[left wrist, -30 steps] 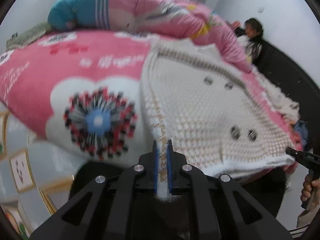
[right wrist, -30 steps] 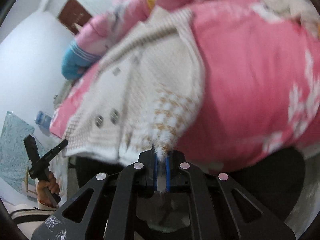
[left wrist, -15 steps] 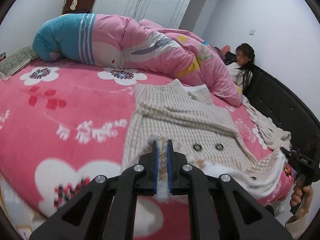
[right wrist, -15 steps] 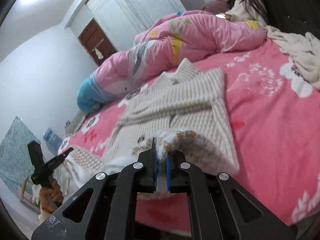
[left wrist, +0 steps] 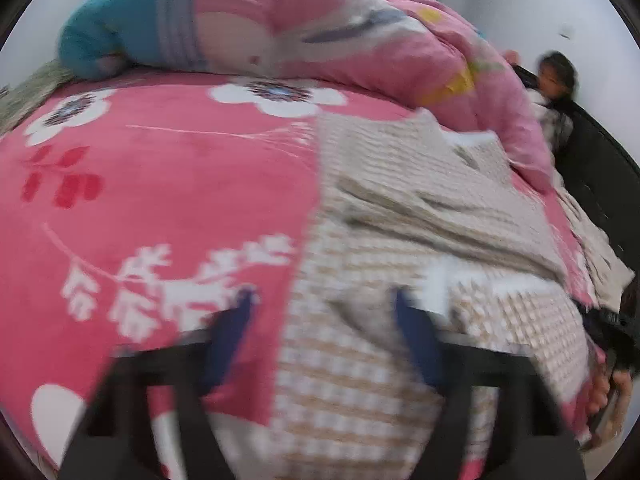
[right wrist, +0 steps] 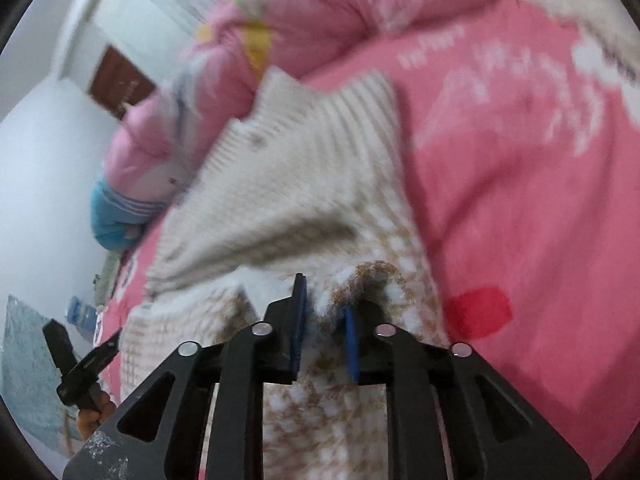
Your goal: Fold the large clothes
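From the left wrist, the left gripper (left wrist: 324, 312) has its jaws opening, already wide apart above the near left corner of the knitted cardigan (left wrist: 400, 240), whose checked hem lies between them untouched (the picture is blurred). The cardigan lies folded on the pink blanket (left wrist: 160, 168), a rolled quilt (left wrist: 320, 20) beyond it.

From the right wrist, the right gripper (right wrist: 324, 312) is opening too; the cardigan's (right wrist: 304, 184) fuzzy near right corner sits loose between the blue pads (right wrist: 299, 320).

cream-beige checked cardigan (left wrist: 400, 240), pink floral blanket (left wrist: 160, 184) (white flowers)
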The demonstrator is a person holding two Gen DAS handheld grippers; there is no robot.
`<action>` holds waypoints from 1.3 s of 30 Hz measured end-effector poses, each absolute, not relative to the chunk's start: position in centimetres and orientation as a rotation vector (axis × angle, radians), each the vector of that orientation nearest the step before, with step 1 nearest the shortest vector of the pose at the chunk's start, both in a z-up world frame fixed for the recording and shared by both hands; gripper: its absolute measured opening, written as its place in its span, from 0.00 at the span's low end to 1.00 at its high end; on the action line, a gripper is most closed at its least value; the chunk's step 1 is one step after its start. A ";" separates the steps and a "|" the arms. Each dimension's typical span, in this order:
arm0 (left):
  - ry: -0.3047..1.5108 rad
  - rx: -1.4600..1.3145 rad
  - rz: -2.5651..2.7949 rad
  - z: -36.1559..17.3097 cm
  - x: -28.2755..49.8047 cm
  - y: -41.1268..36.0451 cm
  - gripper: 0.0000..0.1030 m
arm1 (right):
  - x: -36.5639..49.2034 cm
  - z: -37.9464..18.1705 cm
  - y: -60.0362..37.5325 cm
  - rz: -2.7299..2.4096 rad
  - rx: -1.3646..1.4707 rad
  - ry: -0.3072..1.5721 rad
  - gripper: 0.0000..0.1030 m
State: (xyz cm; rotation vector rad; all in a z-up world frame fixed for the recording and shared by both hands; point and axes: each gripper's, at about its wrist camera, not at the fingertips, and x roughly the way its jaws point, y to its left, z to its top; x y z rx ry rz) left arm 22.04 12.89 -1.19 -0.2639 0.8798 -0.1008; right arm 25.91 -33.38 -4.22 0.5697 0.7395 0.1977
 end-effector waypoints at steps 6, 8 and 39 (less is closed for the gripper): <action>0.838 -0.410 -0.138 0.5 18.7 16.7 0.75 | 21.7 -1.9 -34.1 0.227 0.582 0.640 0.73; 0.824 -0.455 -0.182 0.8 16.3 17.0 0.75 | 18.9 -0.8 -34.3 0.195 0.534 0.617 0.74; 0.570 0.002 -0.035 4.1 8.5 6.4 0.14 | 9.1 1.5 -30.8 0.071 0.271 0.480 0.07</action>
